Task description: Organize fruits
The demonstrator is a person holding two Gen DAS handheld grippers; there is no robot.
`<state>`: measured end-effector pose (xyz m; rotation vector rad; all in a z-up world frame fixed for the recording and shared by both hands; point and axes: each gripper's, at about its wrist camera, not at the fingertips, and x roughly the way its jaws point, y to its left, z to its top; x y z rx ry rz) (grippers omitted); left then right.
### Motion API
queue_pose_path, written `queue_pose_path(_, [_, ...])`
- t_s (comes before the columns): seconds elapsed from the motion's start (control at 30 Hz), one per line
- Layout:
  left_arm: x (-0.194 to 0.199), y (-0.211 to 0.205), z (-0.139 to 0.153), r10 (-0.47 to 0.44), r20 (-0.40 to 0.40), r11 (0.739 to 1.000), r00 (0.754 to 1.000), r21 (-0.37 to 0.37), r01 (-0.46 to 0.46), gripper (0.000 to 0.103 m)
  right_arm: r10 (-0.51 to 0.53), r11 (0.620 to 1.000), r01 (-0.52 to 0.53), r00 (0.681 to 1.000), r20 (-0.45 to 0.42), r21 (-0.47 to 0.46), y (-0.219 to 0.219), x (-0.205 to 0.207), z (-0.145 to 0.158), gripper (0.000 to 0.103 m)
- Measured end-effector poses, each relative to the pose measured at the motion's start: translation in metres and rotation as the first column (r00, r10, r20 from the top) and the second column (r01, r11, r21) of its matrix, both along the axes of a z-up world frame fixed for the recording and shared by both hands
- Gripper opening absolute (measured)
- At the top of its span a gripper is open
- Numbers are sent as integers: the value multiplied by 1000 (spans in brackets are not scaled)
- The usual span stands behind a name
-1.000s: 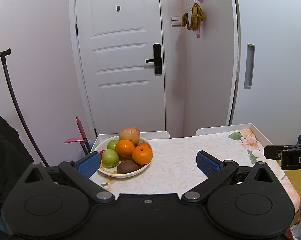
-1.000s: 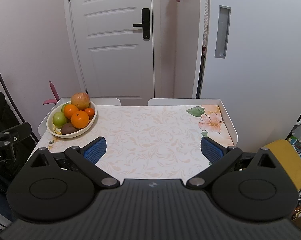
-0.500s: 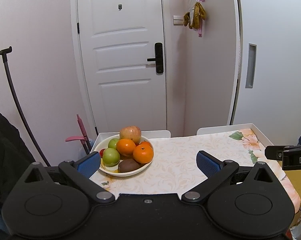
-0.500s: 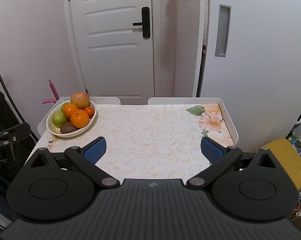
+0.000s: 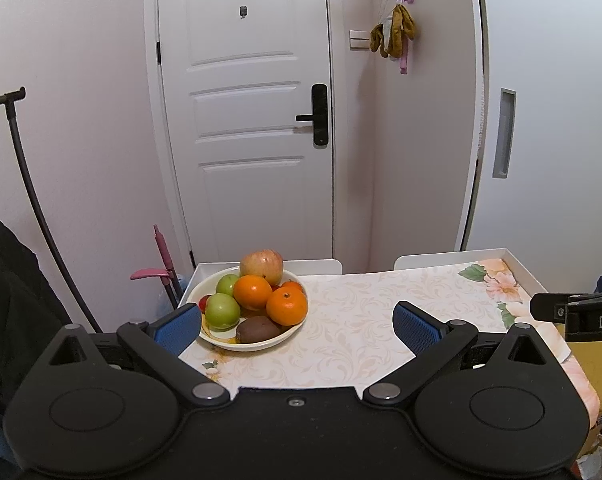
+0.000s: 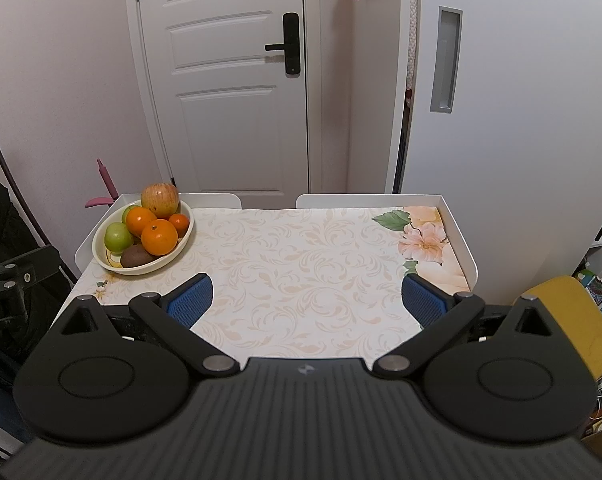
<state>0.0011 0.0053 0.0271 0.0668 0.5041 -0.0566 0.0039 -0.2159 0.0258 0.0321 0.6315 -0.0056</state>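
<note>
Left gripper (image 5: 297, 322): jaws spread wide, nothing between them, held above the near edge of the surface (image 5: 361, 320). Its left pad (image 5: 179, 328) overlaps the bowl (image 5: 257, 346) rim at 9 o'clock in the left wrist view; contact cannot be confirmed from this angle.

Right gripper (image 6: 307, 300): jaws spread wide, nothing between them, held over the near middle of the surface, well apart from the bowl.

Bowl: white, at the far-left corner of the surface, at 11 o'clock from the right gripper. Contents:
- apple (image 5: 261, 266), red-yellow, at the bowl's 12 o'clock, topmost.
- Two oranges, one central (image 5: 253, 292), one at 3 o'clock (image 5: 287, 307); a smaller one (image 5: 292, 286) sits behind.
- Two green fruits, one at 9 o'clock (image 5: 222, 311), one at 11 o'clock (image 5: 227, 283).
- kiwi (image 5: 259, 329), brown, at 6 o'clock.
- A red item (image 5: 203, 302) at the left rim, mostly hidden.

A floral cloth (image 6: 309, 264) covers the surface. A white door (image 6: 229, 80) stands behind.
</note>
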Motion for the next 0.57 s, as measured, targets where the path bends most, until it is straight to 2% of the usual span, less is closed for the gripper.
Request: queue_pose_path(0.57, [-1, 3, 0, 13, 29, 1000, 1000, -11, -13, 103, 2, 1000, -2, 1000, -4, 1, 2, 1, -3, 103])
